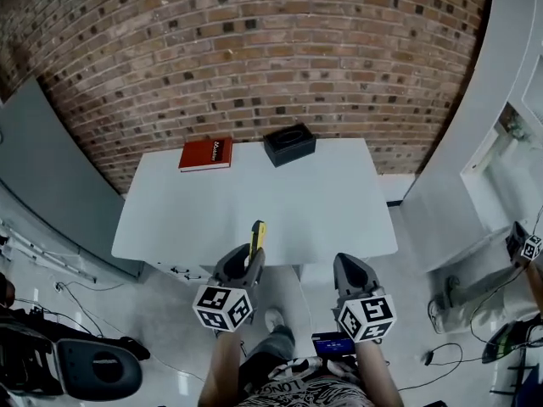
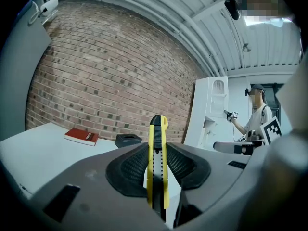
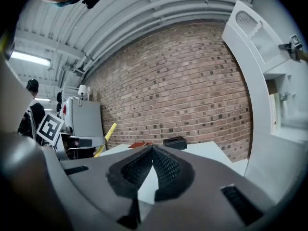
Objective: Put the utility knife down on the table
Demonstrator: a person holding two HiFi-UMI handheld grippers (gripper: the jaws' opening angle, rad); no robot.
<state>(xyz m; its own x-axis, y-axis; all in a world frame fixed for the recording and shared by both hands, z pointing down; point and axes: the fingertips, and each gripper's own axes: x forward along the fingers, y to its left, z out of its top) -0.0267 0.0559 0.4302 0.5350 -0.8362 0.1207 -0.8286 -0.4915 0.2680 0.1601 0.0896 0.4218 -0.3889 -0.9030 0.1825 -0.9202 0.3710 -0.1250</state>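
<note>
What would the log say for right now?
left gripper: shut on utility knife | right gripper: shut, empty | utility knife: held, not yet on table

I can read nothing for certain here. The red book point(image 1: 205, 154) on the surface carries a white title too small to make out, and the print on my shirt point(image 1: 297, 390) is cut off.

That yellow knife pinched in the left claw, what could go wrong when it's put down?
The utility knife hovers right at the table's near edge; released here, it might slip off to the floor. The left gripper grips only its lower part, with the rest sticking out, so it could tip and bounce on release.
</note>
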